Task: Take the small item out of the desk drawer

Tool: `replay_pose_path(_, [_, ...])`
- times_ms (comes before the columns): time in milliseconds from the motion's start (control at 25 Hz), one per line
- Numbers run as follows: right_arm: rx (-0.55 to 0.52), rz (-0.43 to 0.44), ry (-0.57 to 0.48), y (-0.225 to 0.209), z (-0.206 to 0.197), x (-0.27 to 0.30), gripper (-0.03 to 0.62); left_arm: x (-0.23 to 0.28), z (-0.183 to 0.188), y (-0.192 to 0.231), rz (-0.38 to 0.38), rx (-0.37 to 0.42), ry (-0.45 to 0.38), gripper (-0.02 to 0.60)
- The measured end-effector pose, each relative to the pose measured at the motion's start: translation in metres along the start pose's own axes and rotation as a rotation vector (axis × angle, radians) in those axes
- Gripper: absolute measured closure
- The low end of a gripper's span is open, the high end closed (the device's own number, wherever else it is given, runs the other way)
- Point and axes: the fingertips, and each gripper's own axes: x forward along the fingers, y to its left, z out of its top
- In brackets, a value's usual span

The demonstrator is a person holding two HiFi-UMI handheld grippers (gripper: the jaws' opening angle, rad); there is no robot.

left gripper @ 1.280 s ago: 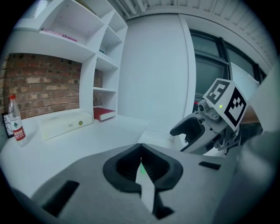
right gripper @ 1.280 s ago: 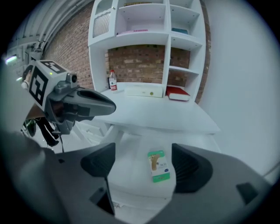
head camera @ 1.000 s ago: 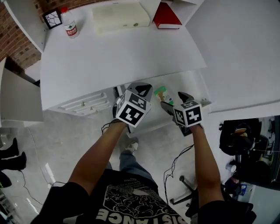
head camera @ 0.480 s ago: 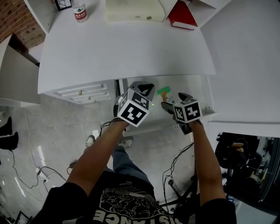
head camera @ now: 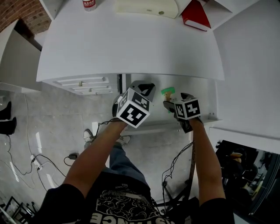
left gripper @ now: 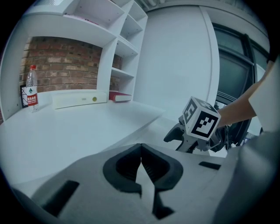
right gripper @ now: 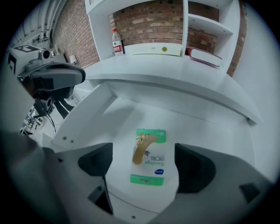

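Note:
The white desk drawer [head camera: 205,94] [right gripper: 92,118] stands pulled out under the desktop. On its floor lies a small flat bandage packet [right gripper: 149,155] [head camera: 167,92], white with green bands. My right gripper [right gripper: 146,165] [head camera: 168,105] hovers just above the packet, open, the packet framed between its jaws and not touched. In the head view my left gripper [head camera: 141,91] is at the drawer's left end. In the left gripper view its jaws [left gripper: 141,167] are shut with nothing between them, held up at desktop height.
The white desktop [head camera: 131,43] [left gripper: 65,131] carries a water bottle [left gripper: 31,89] [right gripper: 116,41], a long cream box [head camera: 146,6] [left gripper: 78,99] and a red book [head camera: 196,15] [right gripper: 204,56] at the back. A second drawer front [head camera: 83,84] sits to the left. Cables [head camera: 39,164] lie on the floor.
The head camera has swung, so the desk sits higher in view. Both grippers stay at the open drawer; the right one has edged a little closer over the packet.

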Motion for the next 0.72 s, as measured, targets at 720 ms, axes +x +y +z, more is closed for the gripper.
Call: replay_pose_path(720, [0.016,-0.023,0.103,-0.018,-0.017,0.047,0.136,0.005,-0.026,0.016,0.053,-0.022,0.052,0.572])
